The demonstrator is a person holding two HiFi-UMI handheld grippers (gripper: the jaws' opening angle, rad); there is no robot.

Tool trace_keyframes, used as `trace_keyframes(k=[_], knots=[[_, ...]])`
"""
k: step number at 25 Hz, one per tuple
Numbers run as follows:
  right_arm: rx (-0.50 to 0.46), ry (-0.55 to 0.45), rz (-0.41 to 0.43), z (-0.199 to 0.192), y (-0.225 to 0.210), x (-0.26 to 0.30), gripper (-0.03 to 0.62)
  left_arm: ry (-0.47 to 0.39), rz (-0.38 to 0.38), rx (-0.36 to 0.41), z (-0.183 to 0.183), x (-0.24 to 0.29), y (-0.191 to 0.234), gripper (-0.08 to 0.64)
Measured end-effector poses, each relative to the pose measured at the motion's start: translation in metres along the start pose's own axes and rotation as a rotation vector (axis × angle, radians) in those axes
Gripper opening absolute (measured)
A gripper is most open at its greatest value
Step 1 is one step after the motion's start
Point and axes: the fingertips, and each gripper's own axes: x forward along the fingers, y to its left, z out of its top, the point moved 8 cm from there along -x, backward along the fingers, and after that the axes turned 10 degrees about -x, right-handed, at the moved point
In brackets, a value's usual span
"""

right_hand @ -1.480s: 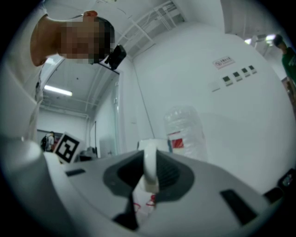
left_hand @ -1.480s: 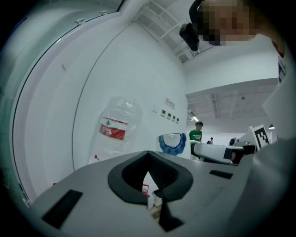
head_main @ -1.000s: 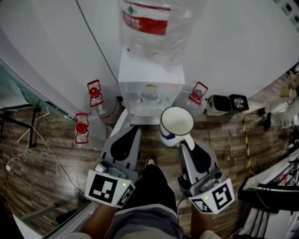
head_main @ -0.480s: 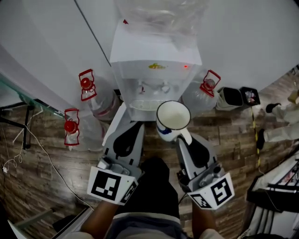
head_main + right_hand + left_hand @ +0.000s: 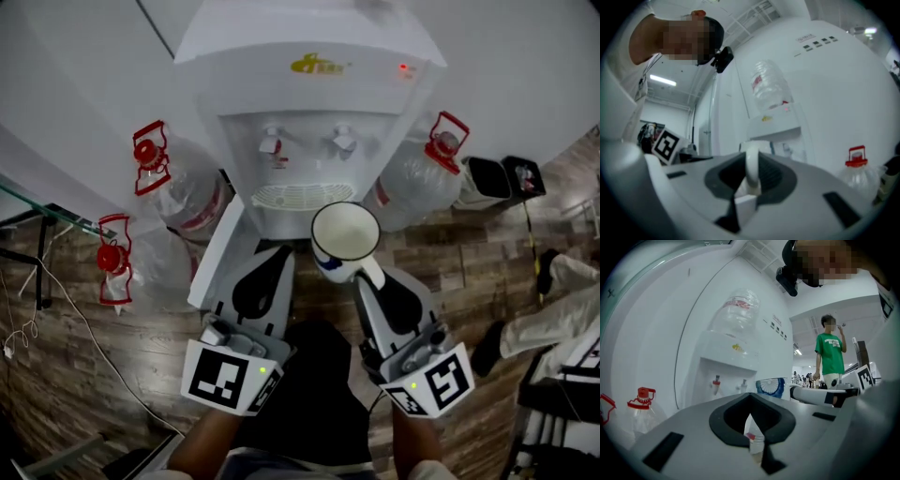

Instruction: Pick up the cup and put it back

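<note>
Head view: the cup (image 5: 345, 239) is clamped by its handle in the right hand-held gripper (image 5: 368, 273), held upright before the dispenser (image 5: 309, 94) for set-down.

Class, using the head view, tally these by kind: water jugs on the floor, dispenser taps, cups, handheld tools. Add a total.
Clear plastic floor jugs with red handles: 3
Taps on white water dispenser: 2
White cup with blue pattern: 1
Grey handheld tools (left tool, right tool): 2
Total: 8
</note>
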Motion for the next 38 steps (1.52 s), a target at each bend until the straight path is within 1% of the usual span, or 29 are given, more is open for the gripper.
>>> trace_keyframes(k=[8, 15, 20, 24, 27, 31, 38], knots=[[-0.043, 0.01, -0.012, -0.093, -0.007, 0.001, 0.072, -0.024, -0.028, 0.0, -0.081, 0.012, 0.035, 0.006], [-0.06, 0.016, -0.018, -0.149, 0.004, -0.003, 0.072, -0.031, -0.04, 0.001, -0.132, -0.003, 0.056, 0.006], [-0.059, 0.007, -0.024, -0.177, 0.015, -0.003, 0.072, -0.045, -0.057, 0.003, -0.155, -0.016, 0.069, 0.006], [-0.069, 0.003, -0.024, -0.196, 0.012, -0.002, 0.072, -0.04, -0.048, -0.012, -0.176, -0.016, 0.082, 0.006], [-0.047, 0.016, -0.016, -0.215, 0.011, -0.001, 0.072, -0.028, -0.032, -0.028, -0.192, -0.015, 0.09, 0.007], [-0.028, 0.027, -0.018, -0.237, 0.007, 0.005, 0.072, -0.017, -0.011, -0.019, -0.206, -0.004, 0.098, 0.008], [0.002, 0.038, -0.03, -0.283, -0.012, 0.025, 0.072, -0.017, -0.015, -0.034, -0.237, 0.025, 0.117, 0.006]])
